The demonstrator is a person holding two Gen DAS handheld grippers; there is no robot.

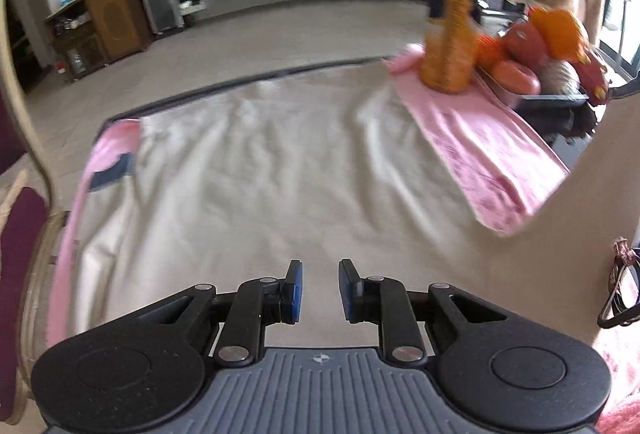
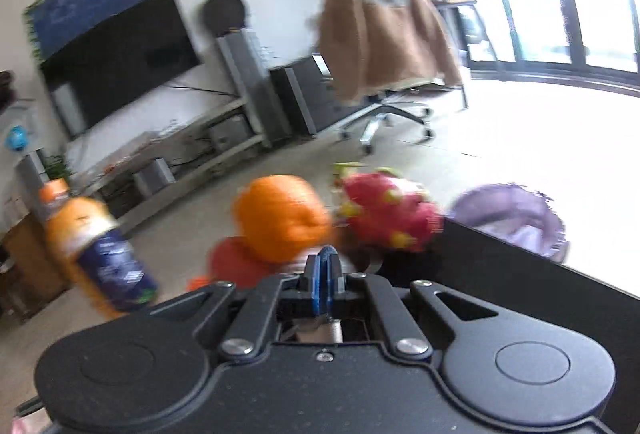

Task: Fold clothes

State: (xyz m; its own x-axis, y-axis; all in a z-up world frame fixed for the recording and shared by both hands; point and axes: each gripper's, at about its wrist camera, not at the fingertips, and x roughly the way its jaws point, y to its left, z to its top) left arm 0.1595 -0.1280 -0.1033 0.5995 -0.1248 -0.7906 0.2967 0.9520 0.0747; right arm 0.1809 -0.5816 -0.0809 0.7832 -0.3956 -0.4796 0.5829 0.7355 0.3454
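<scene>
A cream garment (image 1: 260,174) lies spread and wrinkled across the table, with a dark patch at its left edge. My left gripper (image 1: 320,282) hovers open just above its near part, nothing between the blue pads. At the right side a cream flap (image 1: 600,202) of the garment rises steeply out of the view. My right gripper (image 2: 323,274) is shut, pads pressed together, held up high and facing the fruit. A bit of pale cloth (image 2: 320,330) shows through the gap behind its pads.
A pink towel (image 1: 480,146) lies along the table's right. On it stands an orange bottle (image 1: 452,14), next to a dark tray (image 1: 552,102) of fruit (image 1: 520,46). A padded chair (image 1: 24,234) stands at the left. An office chair with a brown coat (image 2: 384,34) is further back.
</scene>
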